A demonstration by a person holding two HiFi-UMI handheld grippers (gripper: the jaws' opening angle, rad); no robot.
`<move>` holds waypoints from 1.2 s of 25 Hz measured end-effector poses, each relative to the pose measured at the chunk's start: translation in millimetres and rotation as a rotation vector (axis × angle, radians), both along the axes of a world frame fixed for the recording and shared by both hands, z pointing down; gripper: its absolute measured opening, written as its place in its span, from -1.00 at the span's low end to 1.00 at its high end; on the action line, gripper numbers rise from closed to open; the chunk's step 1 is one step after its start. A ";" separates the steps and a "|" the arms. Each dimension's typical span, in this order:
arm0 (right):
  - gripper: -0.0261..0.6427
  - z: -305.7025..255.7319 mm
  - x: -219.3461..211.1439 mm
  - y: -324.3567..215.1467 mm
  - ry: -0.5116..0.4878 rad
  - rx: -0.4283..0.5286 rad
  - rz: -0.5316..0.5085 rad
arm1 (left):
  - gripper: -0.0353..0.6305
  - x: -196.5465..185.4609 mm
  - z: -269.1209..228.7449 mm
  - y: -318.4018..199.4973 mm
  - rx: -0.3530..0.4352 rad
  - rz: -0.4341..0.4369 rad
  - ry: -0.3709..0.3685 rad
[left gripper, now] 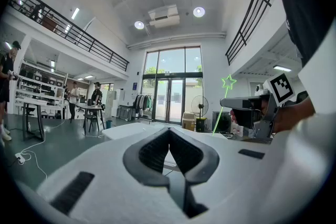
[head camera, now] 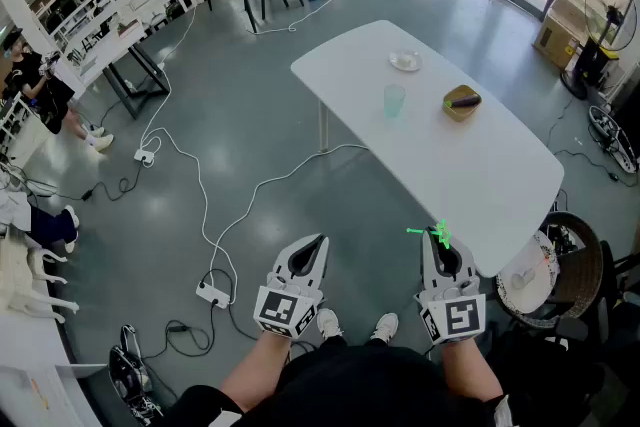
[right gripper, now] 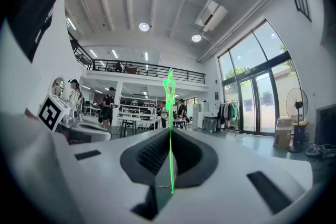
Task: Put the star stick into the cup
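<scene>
fingers (right gripper: 149, 157) of the right gripper (right gripper: 170, 131) are closed on the star stick (right gripper: 169, 93), thin green shaft pinched btwn the dark ribbed pads. the stick stands upright out of the tips, w/ the star end above them. in the head view the right gripper (head camera: 441, 240) hangs at the near edge of the white worktop (head camera: 490, 180), and the star stick (head camera: 436, 233) shows as a small bright green bit at its tip. from the left gripper view the star stick (left gripper: 227, 83) rises above the right gripper's body, star at the top.

left gripper (left gripper: 169, 131) has its fingers closed too, tips meeting, nothing btwn them. in the head view the left gripper (head camera: 314, 245) sits over the grey floor (head camera: 230, 135), off the worktop, well apart from the right one.

the cup (head camera: 394, 101), pale green and see-through, stands upright on the far half of the worktop, well apart from both grippers. a white saucer (head camera: 405, 61) lies beyond it. a bowl (head camera: 461, 104) w/ sth dark purple in it sits just to the cup's right.

a white cable (head camera: 205, 215) runs across the floor to a power strip (head camera: 212, 294) near the left gripper. a fan (head camera: 608, 10) stands far right.
</scene>
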State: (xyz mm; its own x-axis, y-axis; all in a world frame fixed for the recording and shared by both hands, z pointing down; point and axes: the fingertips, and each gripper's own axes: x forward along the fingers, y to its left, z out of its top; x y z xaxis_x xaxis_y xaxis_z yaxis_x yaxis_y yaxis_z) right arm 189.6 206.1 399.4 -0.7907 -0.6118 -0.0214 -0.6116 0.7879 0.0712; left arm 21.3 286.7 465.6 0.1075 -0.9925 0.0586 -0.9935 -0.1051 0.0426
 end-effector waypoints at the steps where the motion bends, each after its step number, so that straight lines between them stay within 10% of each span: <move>1: -0.88 -0.5 0.0 -0.1 -0.004 -0.004 0.003 | -0.87 -1.0 -0.4 0.1 0.001 -0.001 0.010; 30: -0.88 -14.9 -45.2 36.7 0.013 0.079 0.028 | -0.87 -40.4 -10.5 26.1 0.030 0.026 -0.025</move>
